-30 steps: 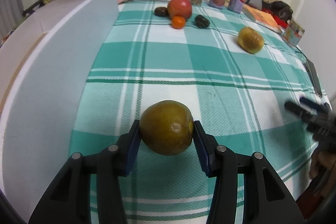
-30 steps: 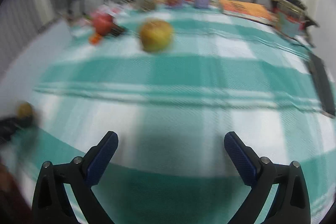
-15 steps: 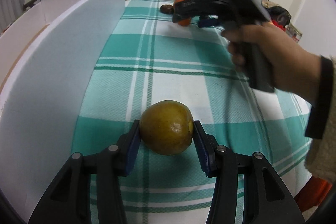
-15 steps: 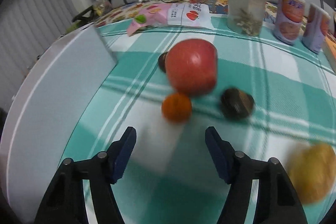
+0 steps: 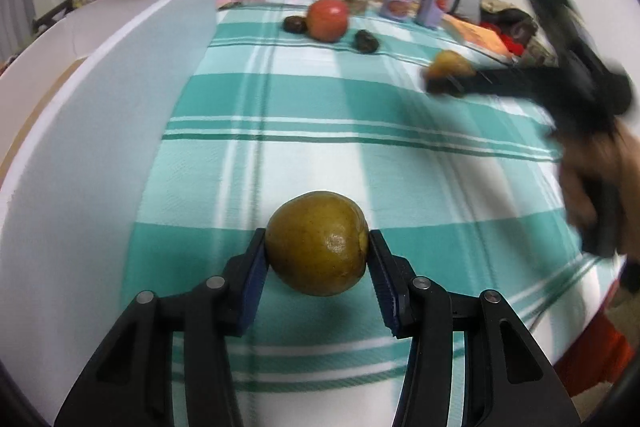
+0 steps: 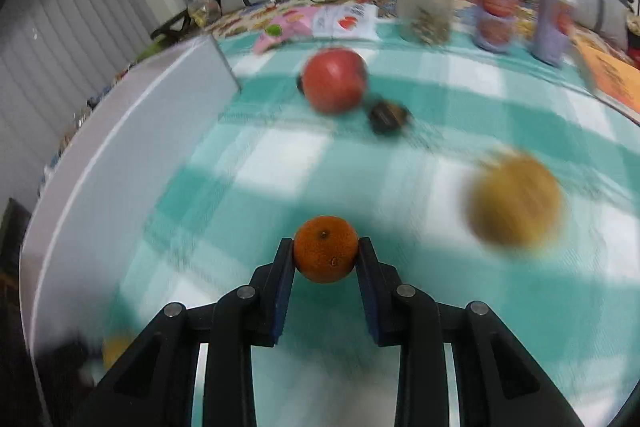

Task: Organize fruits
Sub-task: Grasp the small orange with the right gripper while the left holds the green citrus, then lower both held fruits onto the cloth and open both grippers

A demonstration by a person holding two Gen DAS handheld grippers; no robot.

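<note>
The left gripper (image 5: 317,261) squeezes a brown-green fruit (image 5: 317,243) above the checked cloth (image 5: 312,155), beside a white board (image 5: 100,131). Only the right camera shows the right gripper (image 6: 326,259) clamped on a little orange (image 6: 326,254) (a blurry smear from the left). Farther back sits a red apple (image 6: 334,85).

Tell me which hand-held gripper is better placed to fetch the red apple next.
Neither is free: the left hand-held gripper holds a brownish-green fruit, the right a small orange. Once emptied, probably the right; the red apple sits nearer it.
</note>
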